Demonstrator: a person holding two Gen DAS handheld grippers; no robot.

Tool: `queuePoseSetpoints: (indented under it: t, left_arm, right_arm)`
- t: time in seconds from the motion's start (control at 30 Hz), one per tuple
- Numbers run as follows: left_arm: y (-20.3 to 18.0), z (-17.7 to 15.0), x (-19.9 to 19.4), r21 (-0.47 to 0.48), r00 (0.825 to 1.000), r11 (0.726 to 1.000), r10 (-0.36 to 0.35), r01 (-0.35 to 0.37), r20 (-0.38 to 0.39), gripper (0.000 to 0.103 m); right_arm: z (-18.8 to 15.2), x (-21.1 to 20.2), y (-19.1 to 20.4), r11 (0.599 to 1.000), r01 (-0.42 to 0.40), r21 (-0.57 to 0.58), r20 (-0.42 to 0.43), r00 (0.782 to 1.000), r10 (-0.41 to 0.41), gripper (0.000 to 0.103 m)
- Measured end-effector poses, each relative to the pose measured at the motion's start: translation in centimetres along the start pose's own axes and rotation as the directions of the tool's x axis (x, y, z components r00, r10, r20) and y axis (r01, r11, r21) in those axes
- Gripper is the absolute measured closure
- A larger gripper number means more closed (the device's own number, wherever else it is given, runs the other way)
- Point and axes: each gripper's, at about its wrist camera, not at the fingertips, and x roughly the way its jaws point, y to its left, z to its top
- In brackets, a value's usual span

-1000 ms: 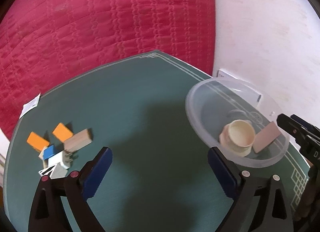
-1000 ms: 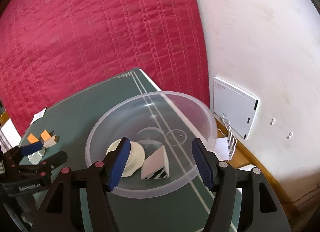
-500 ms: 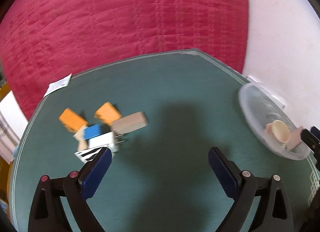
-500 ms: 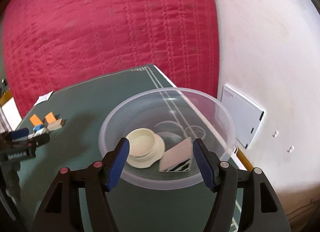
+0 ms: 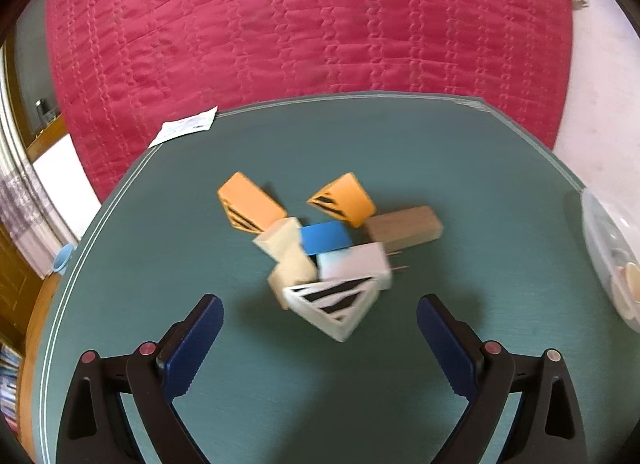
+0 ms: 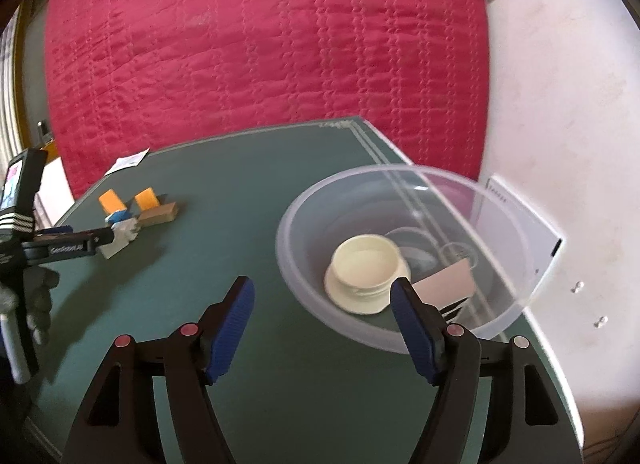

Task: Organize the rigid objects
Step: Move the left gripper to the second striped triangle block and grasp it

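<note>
Swinging away from the bowl (image 6: pixel 404 260), your left gripper (image 5: pixel 320 320) now faces the pile (image 5: pixel 320 248), jaws apart and empty. Your right gripper (image 6: pixel 322 304), also apart, waits beside the bowl. Take the striped wedge (image 5: pixel 334 306) next.

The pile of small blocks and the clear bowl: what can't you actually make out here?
- Cream blocks, left wrist view: motion blur smears their outlines.
- Pale wedge in the clear plastic bowl, right wrist view: the right gripper covers its lower part.
- White paper slip: print too small.
</note>
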Motion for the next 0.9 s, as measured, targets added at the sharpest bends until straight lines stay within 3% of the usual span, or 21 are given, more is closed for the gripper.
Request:
queuePoseSetpoints:
  t: [0.37, 0.9]
  left_arm:
    - [1.1, 0.4, 2.6, -0.013, 0.999, 1.000, 0.015, -0.016, -0.039, 0.004]
    - [5.3, -1.1, 2.1, -0.083, 0.997, 0.995, 0.042, -0.048, -0.066, 0.004]
  right_arm:
    - [-0.4, 0.5, 1.7, 0.998, -0.054, -0.025, -0.036, 0.998, 0.053, 0.031]
    - [-0.5, 0.5, 1.7, 0.998, -0.060, -0.029, -0.040, 0.997, 0.059, 0.031]
